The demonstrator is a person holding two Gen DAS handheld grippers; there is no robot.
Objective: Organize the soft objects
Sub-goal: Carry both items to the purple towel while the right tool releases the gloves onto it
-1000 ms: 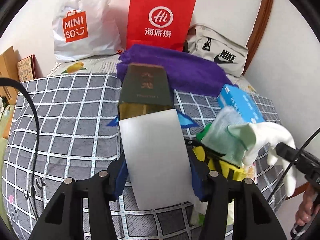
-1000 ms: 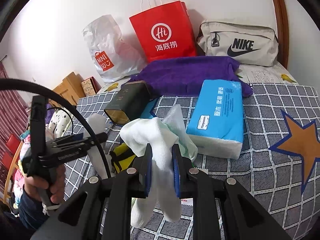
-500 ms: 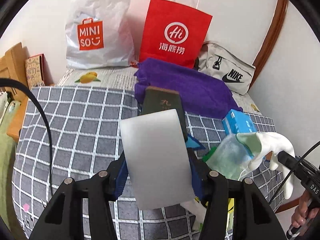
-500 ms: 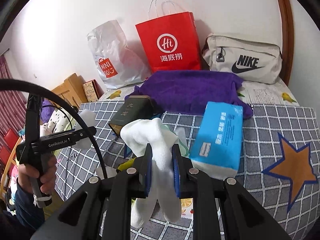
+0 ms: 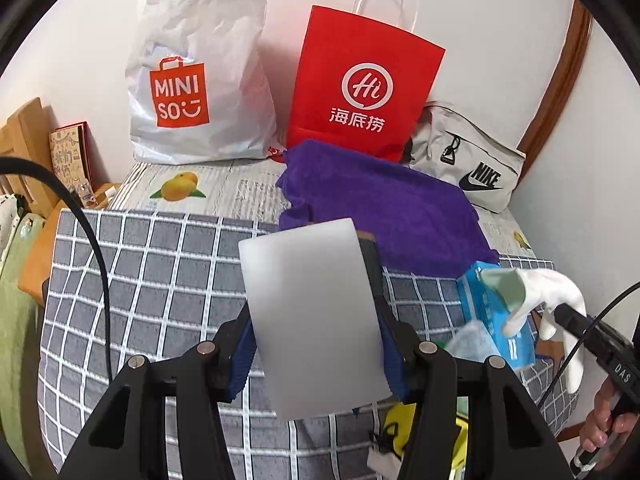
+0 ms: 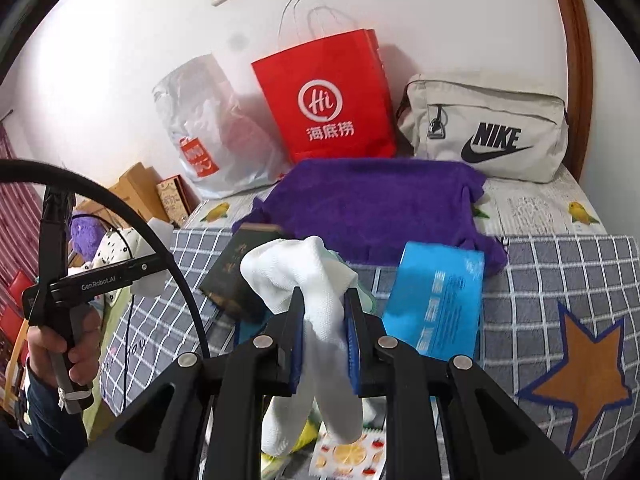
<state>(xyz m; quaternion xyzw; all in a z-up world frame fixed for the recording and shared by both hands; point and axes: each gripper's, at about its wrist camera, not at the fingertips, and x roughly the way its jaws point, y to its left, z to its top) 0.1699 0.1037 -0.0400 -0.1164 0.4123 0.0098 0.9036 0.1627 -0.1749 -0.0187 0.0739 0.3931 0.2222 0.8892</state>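
White foam block [image 5: 316, 316] clamped in left gripper [image 5: 316, 356], white glove [image 6: 316, 300] pinched in right gripper [image 6: 322, 344]; carry both clear (bed's [image 5: 160, 280] far edge holds bags).

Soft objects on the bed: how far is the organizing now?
Nothing looks put away yet. In hand: the left gripper clamps a white foam block, and the right gripper clamps a white glove. Left: the purple towel and blue tissue pack lie on the bed.

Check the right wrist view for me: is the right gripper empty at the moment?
No, the right gripper is shut on a white glove, whose fingers hang below the jaws.
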